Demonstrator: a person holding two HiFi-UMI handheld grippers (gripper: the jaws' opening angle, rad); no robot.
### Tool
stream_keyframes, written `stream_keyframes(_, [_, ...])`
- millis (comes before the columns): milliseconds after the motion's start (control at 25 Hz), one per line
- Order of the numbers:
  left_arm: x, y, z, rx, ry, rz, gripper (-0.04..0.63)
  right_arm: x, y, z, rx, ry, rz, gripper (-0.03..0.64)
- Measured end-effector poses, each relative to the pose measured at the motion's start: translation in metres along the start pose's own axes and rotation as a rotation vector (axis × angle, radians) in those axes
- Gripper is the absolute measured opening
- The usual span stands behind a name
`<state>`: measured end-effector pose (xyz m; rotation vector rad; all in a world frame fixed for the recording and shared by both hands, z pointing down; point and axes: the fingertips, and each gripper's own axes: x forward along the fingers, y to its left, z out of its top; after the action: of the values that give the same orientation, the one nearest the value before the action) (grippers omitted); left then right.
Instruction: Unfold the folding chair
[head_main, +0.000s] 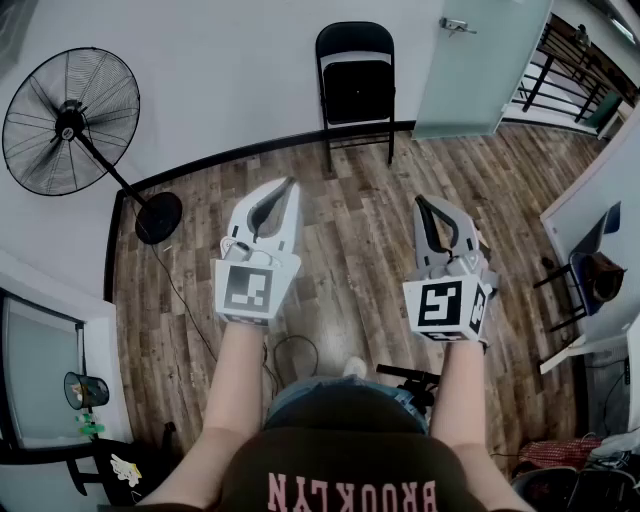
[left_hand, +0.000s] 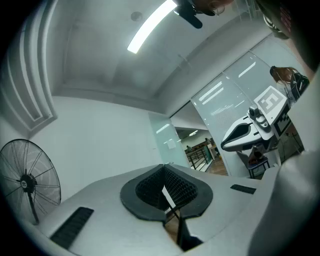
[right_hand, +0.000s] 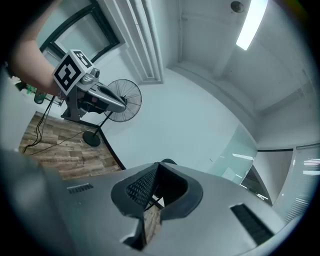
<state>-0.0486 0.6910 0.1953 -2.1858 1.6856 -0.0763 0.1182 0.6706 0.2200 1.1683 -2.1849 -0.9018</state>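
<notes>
A black folding chair (head_main: 355, 80) stands folded flat against the white wall, straight ahead across the wooden floor. My left gripper (head_main: 291, 184) and right gripper (head_main: 424, 202) are held side by side at waist height, well short of the chair and pointing toward it. Both are shut with nothing between the jaws. In the left gripper view the shut gripper (left_hand: 163, 168) blocks most of the chair, and the right gripper (left_hand: 250, 132) shows off to the side. In the right gripper view the chair's top (right_hand: 169, 161) peeks just over the shut gripper (right_hand: 159, 166), with the left gripper (right_hand: 87, 95) at the upper left.
A tall black pedestal fan (head_main: 70, 122) stands at the left wall, its round base (head_main: 158, 217) on the floor. A frosted glass door (head_main: 480, 70) is right of the chair. A white desk (head_main: 600, 195) and a stool (head_main: 590, 275) sit at the right. A black cable (head_main: 290, 350) trails near my feet.
</notes>
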Motion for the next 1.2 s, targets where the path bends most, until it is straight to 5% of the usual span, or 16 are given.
stream_keyframes(480, [0.015, -0.002, -0.015, -0.011, 0.024, 0.015, 0.005, 0.007, -0.01, -0.011, 0.107, -0.065, 0.011, 0.0])
stream_keyframes(520, [0.017, -0.002, -0.016, -0.022, 0.023, 0.02, 0.005, 0.009, -0.007, -0.014, 0.122, -0.064, 0.035, 0.041])
stream_keyframes(560, [0.019, -0.003, -0.016, -0.035, 0.022, 0.022, 0.009, 0.012, -0.004, -0.016, 0.135, -0.065, 0.064, 0.194])
stream_keyframes(600, [0.022, -0.004, -0.017, -0.049, 0.023, 0.021, 0.078, 0.015, -0.002, -0.017, 0.15, -0.076, 0.082, 0.329])
stream_keyframes(680, [0.029, -0.007, -0.02, -0.073, 0.03, 0.03, 0.487, 0.019, -0.007, -0.019, 0.182, -0.118, 0.072, 0.48])
stream_keyframes(720, [0.033, -0.008, -0.02, -0.076, 0.033, 0.05, 0.536, 0.021, -0.011, -0.021, 0.195, -0.132, 0.055, 0.547])
stream_keyframes(960, [0.034, -0.011, -0.025, -0.094, 0.048, 0.136, 0.571, 0.025, -0.022, -0.046, 0.284, -0.121, -0.002, 0.575])
stream_keyframes(1200, [0.039, -0.007, -0.045, -0.111, 0.098, 0.151, 0.571, 0.042, -0.021, -0.066, 0.256, -0.089, -0.009, 0.574])
